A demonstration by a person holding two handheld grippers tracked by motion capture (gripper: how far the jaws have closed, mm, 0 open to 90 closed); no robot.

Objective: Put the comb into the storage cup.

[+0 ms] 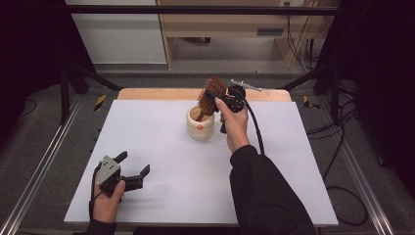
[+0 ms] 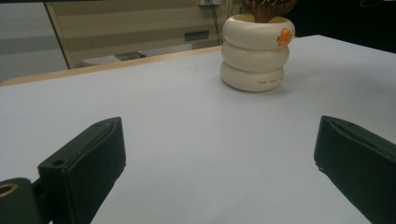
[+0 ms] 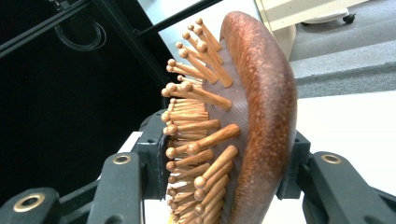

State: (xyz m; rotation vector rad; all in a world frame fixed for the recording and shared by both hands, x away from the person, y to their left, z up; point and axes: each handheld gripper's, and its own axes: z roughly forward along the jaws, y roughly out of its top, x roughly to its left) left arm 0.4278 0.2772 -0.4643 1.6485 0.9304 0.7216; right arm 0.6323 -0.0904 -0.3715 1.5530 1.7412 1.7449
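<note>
A wooden hairbrush (image 1: 211,95) with round-tipped pegs stands tilted with its handle down inside a cream ribbed cup (image 1: 200,125) bearing an orange dot. My right gripper (image 1: 220,100) is shut on the brush head; in the right gripper view the brush (image 3: 243,121) sits squeezed between both jaws, pegs facing left. My left gripper (image 1: 133,165) rests low at the front left of the white table top, open and holding nothing. In the left gripper view the cup (image 2: 256,51) stands far ahead, with the brush (image 2: 268,8) poking out of it.
The white table top (image 1: 166,161) has a wooden strip (image 1: 147,94) along its far edge. Black frame bars and cables run along both sides. A cabinet and a wooden desk stand on the floor behind the table.
</note>
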